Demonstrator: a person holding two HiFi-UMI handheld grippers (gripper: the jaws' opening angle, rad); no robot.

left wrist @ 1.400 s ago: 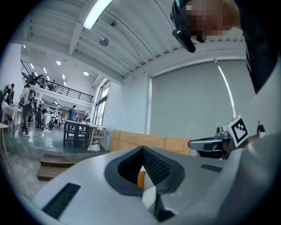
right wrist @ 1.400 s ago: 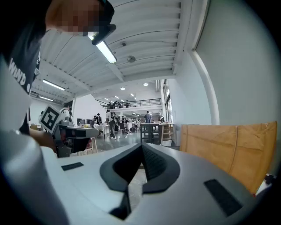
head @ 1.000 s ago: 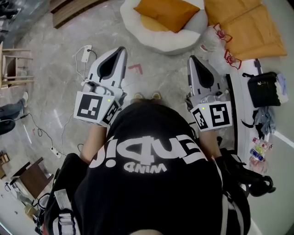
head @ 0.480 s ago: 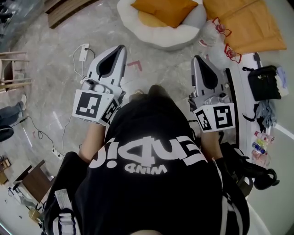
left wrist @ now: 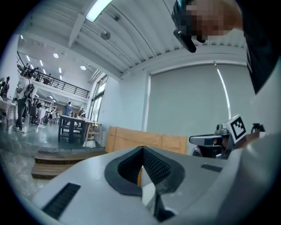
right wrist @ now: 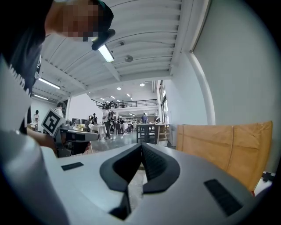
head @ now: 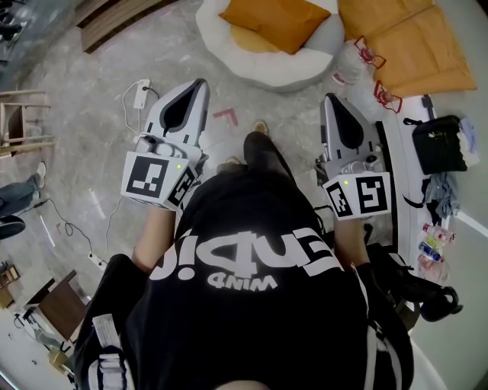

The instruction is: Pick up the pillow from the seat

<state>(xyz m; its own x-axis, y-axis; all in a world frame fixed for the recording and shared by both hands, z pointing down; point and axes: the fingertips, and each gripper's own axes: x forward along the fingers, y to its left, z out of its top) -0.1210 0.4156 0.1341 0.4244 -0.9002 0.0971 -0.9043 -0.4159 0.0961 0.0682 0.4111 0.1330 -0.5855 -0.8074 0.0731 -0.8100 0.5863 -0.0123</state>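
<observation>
Pillow [head: 278, 21]: orange, roughly square, smooth cover. It is seen lying flat at the far edge of the head view on a round white seat [head: 252, 67]. One corner is pointed toward the near rim. A paler orange cushion [head: 255, 42] is partly covered by it. The seat's rim is thick and plush; its right side appears grey.

Left gripper [head: 201, 84]: jaws pressed together, nothing pinched. It is held left of the person's body and aimed toward the seat, well apart from the pillow.

Right gripper [head: 328, 97]: jaws likewise pressed together and empty. It is held on the right, also well short of the seat.

Open room: bare floor [head: 99, 99] is seen between both tips and the seat's near rim. A red mark [head: 226, 116] is noted on the floor between the left gripper and the seat. The person's shoe [head: 261, 127] is placed between the two grippers.

A clear bag [head: 358, 59] with red handles lies just beside the seat on the right. A large orange mat [head: 412, 42] lies beyond it at far right. A white power strip [head: 142, 89] with its cable lies left of the left gripper. A black bag [head: 440, 145] is noted at the right edge.

Surface and room: grey marbled floor, glossy. A wooden step [head: 114, 19] is seen at far left and a wooden chair [head: 23, 122] at the left edge. In the gripper views a tall hall is shown, with a white ribbed ceiling, strip lights and distant tables.
</observation>
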